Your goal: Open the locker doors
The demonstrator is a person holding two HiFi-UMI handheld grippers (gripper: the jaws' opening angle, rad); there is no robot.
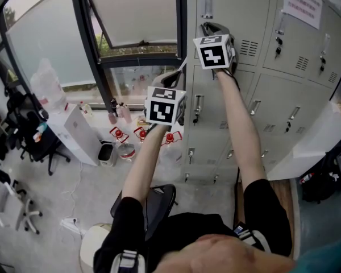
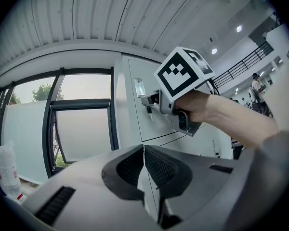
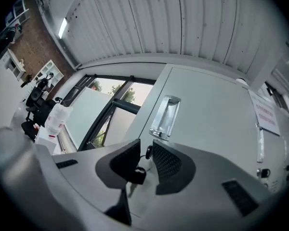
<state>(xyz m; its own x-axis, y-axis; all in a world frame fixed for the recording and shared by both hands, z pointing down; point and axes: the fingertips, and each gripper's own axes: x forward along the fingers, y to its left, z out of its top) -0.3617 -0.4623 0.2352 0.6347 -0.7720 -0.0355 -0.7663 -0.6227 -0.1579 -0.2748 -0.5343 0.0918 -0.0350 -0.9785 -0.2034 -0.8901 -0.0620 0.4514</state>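
As the head view looks down over both outstretched arms, the right tongs [image 1: 212, 30] are up against the top locker door [image 1: 230, 7] in the column nearest the window [image 1: 133, 13]. They sit just below the door's recessed handle [image 1: 206, 3]. The door is shut, flush with its neighbours. The left tongs [image 1: 171, 79] hang lower and further left, apart from the lockers and in front of the window.

In the left gripper view, the left tongs' jaws meet at their tips with nothing between them. Beyond them the person's right hand [image 2: 197, 105] holds its gripper to the closed door.

In the right gripper view, the right tongs' jaws stand partly apart around a black-headed key [image 3: 135, 174] that dangles by a ring from the lock under the handle. The key's head lies against the pad on the view's left, with a clear gap to the other pad, so it is not clamped.
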